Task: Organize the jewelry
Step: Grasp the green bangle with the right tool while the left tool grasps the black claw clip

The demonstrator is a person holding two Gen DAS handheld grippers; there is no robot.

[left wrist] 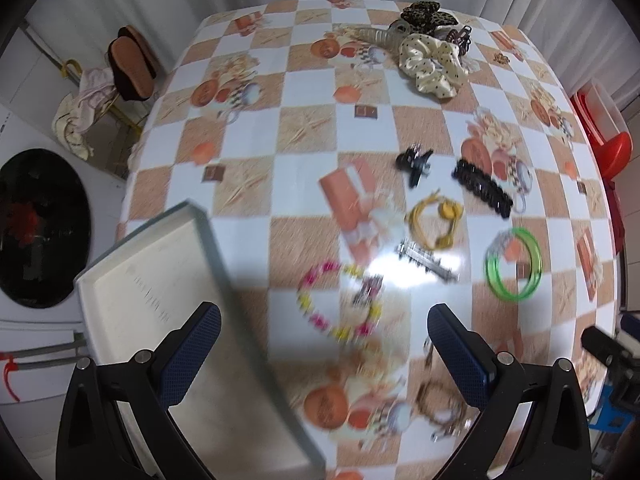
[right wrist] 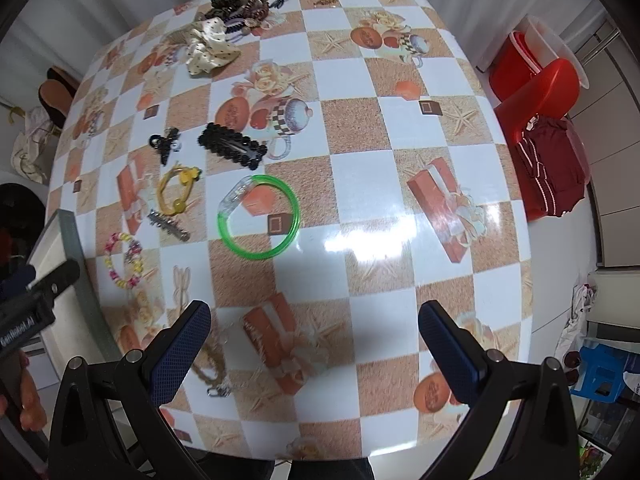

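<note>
A shallow white tray [left wrist: 168, 280] with a grey rim lies at the table's left edge; its edge also shows in the right wrist view [right wrist: 76, 248]. On the checked tablecloth lie a pink-and-yellow bead bracelet [left wrist: 340, 300] [right wrist: 124, 260], a green bangle [left wrist: 514, 264] [right wrist: 260, 216], a yellow hair tie [left wrist: 434, 220] [right wrist: 178, 190], a silver clip [left wrist: 426, 260] [right wrist: 170, 226], a black claw clip [left wrist: 414, 164] [right wrist: 166, 144], a black beaded barrette [left wrist: 482, 188] [right wrist: 234, 146] and a brown chain bracelet [left wrist: 440, 404] [right wrist: 210, 368]. My left gripper [left wrist: 324, 356] is open, above the tray's right rim and the bead bracelet. My right gripper [right wrist: 314, 352] is open and empty over the table's near side.
A pile of scrunchies and hair clips [left wrist: 430, 44] [right wrist: 224, 28] sits at the far end of the table. Red and white plastic tubs [right wrist: 536, 64] and a dark red cloth [right wrist: 552, 164] stand right of the table. A chair with clothes [left wrist: 116, 80] stands at the far left.
</note>
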